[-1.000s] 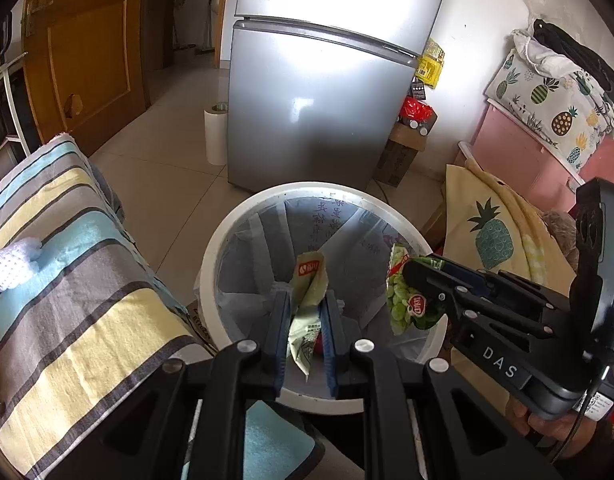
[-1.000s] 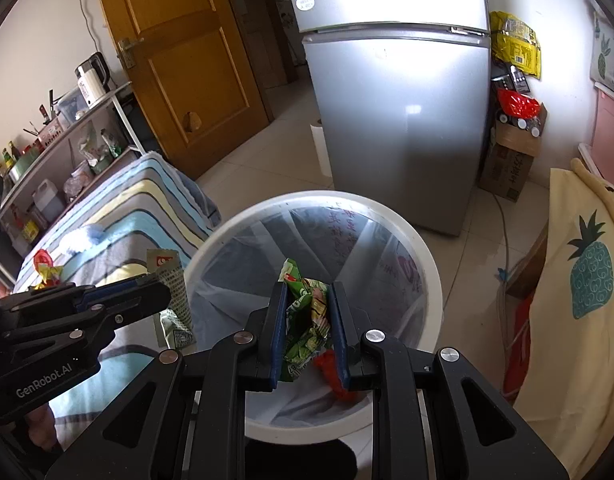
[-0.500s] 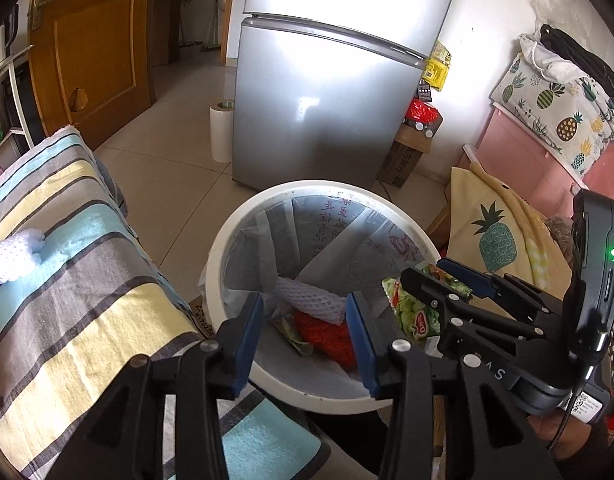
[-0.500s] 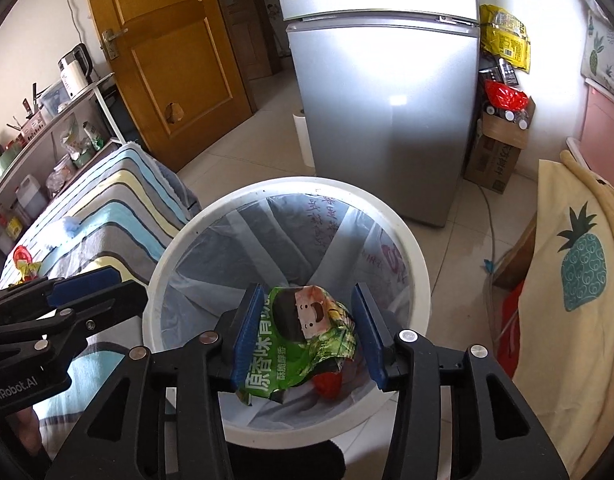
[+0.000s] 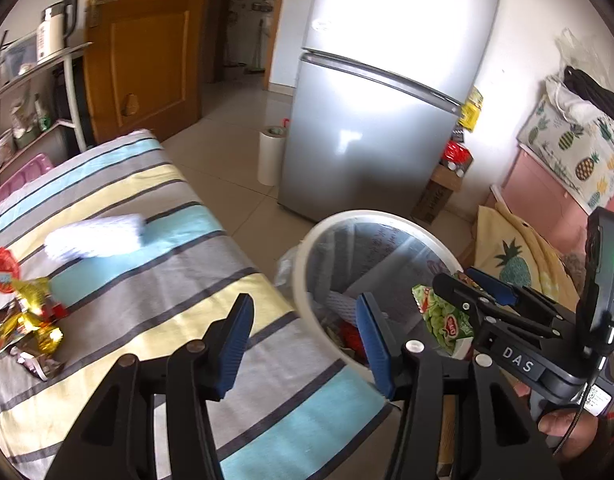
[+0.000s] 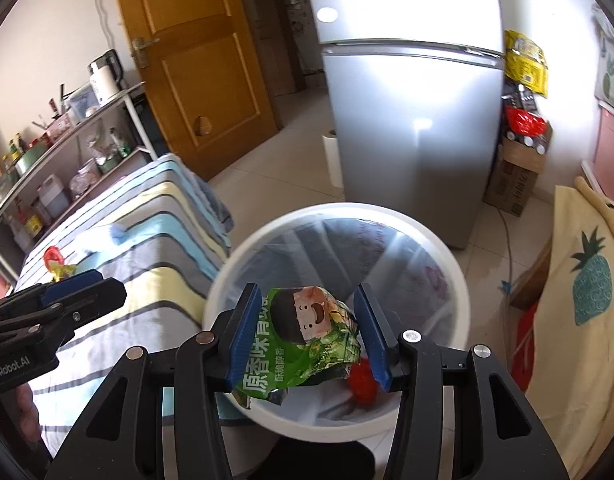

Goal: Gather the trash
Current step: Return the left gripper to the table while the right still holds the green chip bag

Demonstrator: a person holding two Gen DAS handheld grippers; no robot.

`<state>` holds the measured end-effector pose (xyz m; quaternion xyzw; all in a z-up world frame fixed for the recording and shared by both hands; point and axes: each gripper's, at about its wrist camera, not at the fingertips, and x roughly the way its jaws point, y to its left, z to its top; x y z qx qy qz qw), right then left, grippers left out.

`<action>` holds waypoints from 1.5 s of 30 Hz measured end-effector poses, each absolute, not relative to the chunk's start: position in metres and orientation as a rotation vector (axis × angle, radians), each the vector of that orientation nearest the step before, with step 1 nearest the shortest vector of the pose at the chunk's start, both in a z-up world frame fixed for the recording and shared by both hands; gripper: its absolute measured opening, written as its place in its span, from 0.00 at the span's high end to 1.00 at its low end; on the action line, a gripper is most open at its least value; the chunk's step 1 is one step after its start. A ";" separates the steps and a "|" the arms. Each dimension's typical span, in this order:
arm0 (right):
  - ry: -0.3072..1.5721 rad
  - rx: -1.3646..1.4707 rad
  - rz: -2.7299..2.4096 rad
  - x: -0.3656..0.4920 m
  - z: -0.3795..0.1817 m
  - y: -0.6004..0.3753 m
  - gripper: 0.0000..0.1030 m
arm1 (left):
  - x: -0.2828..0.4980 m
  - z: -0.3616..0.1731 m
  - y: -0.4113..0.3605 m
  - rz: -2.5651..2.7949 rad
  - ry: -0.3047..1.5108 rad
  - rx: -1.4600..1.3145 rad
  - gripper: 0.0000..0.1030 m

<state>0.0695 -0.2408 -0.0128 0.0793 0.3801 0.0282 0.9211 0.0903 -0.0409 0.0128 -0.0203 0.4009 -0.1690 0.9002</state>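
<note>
Our right gripper point(image 6: 305, 330) has just been opening its jaws; the green snack bag point(image 6: 303, 340) sits loosely between them over the white bin point(image 6: 459, 280). Our left gripper point(image 5: 305, 340), jaws opened and empty, hangs over the striped bed point(image 5: 155, 280), wrappers point(image 5: 27, 320) farther left.

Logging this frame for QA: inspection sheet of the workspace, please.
Surface: striped cloth beside the bin.
Job's things: white bin, lined, trash inside; green snack bag over it.
Clutter: foil wrappers and white mesh sleeve on the cloth.
Grippers: left gripper open, empty; right gripper jaws just opened, bag loose between them, left edge against one pad.
Cables: cord on floor by fridge.
Surroundings: wooden door, shelf rack, pineapple cloth.
</note>
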 end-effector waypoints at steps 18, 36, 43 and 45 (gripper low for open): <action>0.772 0.057 0.323 0.077 -0.002 -0.124 0.52 | 0.048 0.023 0.101 -0.043 0.741 -0.158 0.39; 0.829 -0.034 0.551 0.088 -0.018 -0.017 0.52 | 0.023 0.004 0.207 0.162 0.763 -0.254 0.34; 0.825 -0.082 0.580 0.098 -0.018 0.009 0.52 | 0.032 0.001 0.219 0.164 0.768 -0.283 0.34; 0.818 -0.091 0.575 0.099 -0.017 0.010 0.52 | 0.033 0.002 0.219 0.163 0.765 -0.280 0.33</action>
